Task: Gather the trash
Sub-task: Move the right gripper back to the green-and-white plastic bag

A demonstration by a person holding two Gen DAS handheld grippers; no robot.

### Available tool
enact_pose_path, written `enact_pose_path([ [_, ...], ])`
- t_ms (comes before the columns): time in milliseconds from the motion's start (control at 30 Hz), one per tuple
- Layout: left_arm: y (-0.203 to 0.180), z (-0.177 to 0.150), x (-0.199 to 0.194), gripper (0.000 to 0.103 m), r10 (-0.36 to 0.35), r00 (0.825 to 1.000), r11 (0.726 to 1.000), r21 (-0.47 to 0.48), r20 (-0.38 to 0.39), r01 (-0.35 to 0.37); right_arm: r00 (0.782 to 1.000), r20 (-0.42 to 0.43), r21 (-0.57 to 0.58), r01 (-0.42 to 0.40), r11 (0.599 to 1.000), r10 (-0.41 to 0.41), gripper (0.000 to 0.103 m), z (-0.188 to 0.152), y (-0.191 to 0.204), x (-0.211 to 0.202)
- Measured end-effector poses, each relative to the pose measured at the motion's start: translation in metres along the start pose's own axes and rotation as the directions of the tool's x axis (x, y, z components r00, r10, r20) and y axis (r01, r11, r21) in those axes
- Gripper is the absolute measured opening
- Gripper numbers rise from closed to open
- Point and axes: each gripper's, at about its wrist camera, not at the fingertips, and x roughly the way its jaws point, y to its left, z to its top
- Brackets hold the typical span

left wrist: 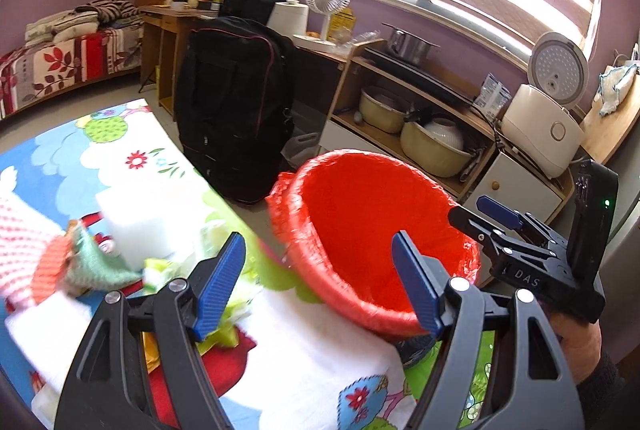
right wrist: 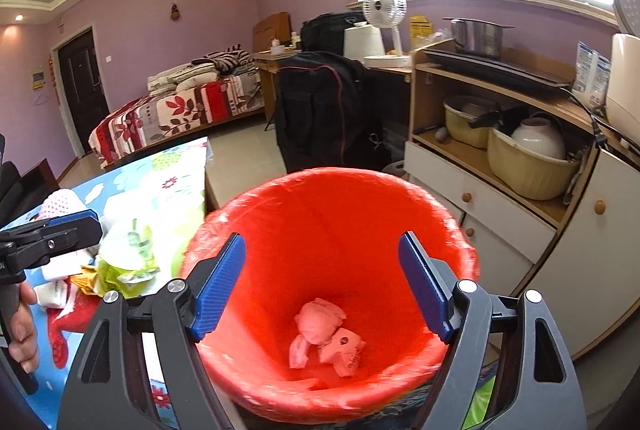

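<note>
"DAS" in pale letters on the right tool's [left wrist: 500,226] black body.

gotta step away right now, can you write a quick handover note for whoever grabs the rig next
Left gripper: open, empty, by the table's trash pile.
Right gripper: open, empty, over the red-lined bin.
Done: crumpled pieces lie at the bin's bottom.
Left: green wrappers, white paper and other scraps sit on the patterned tablecloth left of the bin. Pick those up and drop them in.

A one-room home: bed [right wrist: 180,110], rice cooker [left wrist: 540,118], pots on shelves.
</note>
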Motion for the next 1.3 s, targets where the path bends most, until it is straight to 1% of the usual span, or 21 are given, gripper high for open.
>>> enact_pose_path([
  [200, 0.016, -0.013, -0.029, 0.073, 0.039, 0.999, 0.999, -0.025, 0.023, -0.039, 0.999, -0.012, -0.042, -0.048, 0.998, 0.047, 0.075, 0.002, 0.033, 0.002],
  [267, 0.024, -0.018, -0.040, 0.077, 0.056, 0.998, 0.998, -0.037, 0.032, -0.054, 0.998, -0.014, -0.053, -0.062, 0.997, 0.061, 0.076, 0.003, 0.044, 0.003],
  [400, 0.037, -0.026, -0.059, 0.077, 0.092, 0.995, 0.994, -0.056, 0.041, -0.089, 0.996, -0.025, -0.071, -0.087, 0.994, 0.085, 0.076, 0.005, 0.063, 0.004],
  [567, 0.055, -0.039, -0.082, 0.079, 0.140, 0.989, 0.988, -0.079, 0.042, -0.136, 0.992, -0.037, -0.098, -0.124, 0.987, 0.121, 0.080, 0.004, 0.090, 0.004],
  [667, 0.069, -0.048, -0.095, 0.082, 0.167, 0.985, 0.981, -0.106, 0.042, -0.162, 0.989, -0.047, -0.117, -0.144, 0.983, 0.139, 0.080, 0.005, 0.106, 0.005],
  [800, 0.085, -0.055, -0.111, 0.082, 0.193, 0.980, 0.973, -0.139, 0.046, -0.185, 0.985, -0.059, -0.143, -0.169, 0.975, 0.162, 0.081, 0.005, 0.127, 0.005],
  [933, 0.098, -0.060, -0.125, 0.086, 0.225, 0.973, 0.962, -0.169, 0.054, -0.213, 0.980, -0.070, -0.168, -0.194, 0.966, 0.185, 0.082, 0.005, 0.148, 0.007],
  [1200, 0.122, -0.075, -0.145, 0.087, 0.260, 0.964, 0.946, -0.215, 0.053, -0.243, 0.971, -0.100, -0.208, -0.235, 0.949, 0.219, 0.084, 0.003, 0.183, 0.013],
  [1267, 0.128, -0.078, -0.150, 0.092, 0.273, 0.960, 0.940, -0.226, 0.054, -0.254, 0.969, -0.107, -0.215, -0.243, 0.946, 0.224, 0.084, 0.001, 0.190, 0.016],
  [1300, 0.129, -0.078, -0.150, 0.093, 0.279, 0.959, 0.937, -0.232, 0.055, -0.259, 0.968, -0.113, -0.218, -0.245, 0.945, 0.225, 0.084, 0.001, 0.194, 0.018],
])
